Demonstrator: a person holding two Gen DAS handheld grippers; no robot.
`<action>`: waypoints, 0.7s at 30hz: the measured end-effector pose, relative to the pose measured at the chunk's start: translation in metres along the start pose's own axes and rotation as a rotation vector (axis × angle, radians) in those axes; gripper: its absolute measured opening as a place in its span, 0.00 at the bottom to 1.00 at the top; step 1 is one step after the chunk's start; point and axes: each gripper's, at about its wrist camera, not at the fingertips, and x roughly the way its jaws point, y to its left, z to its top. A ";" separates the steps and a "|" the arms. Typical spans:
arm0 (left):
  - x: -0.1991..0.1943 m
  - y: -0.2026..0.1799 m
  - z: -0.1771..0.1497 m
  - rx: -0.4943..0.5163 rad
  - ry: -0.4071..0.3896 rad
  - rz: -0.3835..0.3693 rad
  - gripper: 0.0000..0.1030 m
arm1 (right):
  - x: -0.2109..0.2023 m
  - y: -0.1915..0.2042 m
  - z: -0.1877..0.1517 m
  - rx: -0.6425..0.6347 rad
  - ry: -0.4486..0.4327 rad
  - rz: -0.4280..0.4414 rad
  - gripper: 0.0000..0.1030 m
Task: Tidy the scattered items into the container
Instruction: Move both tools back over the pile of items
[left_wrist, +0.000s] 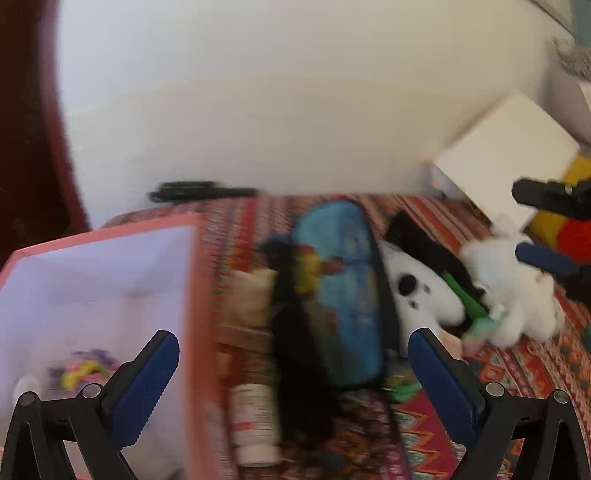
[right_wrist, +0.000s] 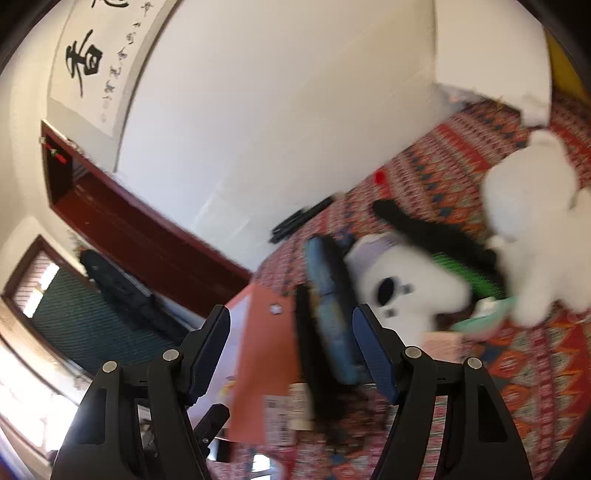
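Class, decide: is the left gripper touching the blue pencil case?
Apart. The left wrist view shows the left gripper open, the blue pencil case lying between its fingers with patterned cloth visible at each side.

— All smeared by blur: blue pencil case (left_wrist: 343, 295), small white bottle (left_wrist: 255, 424) with unreadable label.
— Pink box (left_wrist: 199, 314) cut off at the left edge. Tiny colourful bits (left_wrist: 83, 371) inside, too fuzzy to name.
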 end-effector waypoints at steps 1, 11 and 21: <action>0.006 -0.010 -0.001 0.015 0.014 -0.011 0.99 | -0.004 -0.006 0.002 -0.003 -0.001 -0.016 0.71; 0.075 -0.105 -0.030 0.186 0.217 -0.094 0.99 | 0.002 -0.083 0.007 -0.019 0.132 -0.277 0.71; 0.087 -0.080 -0.034 0.161 0.266 0.097 0.99 | 0.039 -0.141 -0.005 0.267 0.212 -0.187 0.71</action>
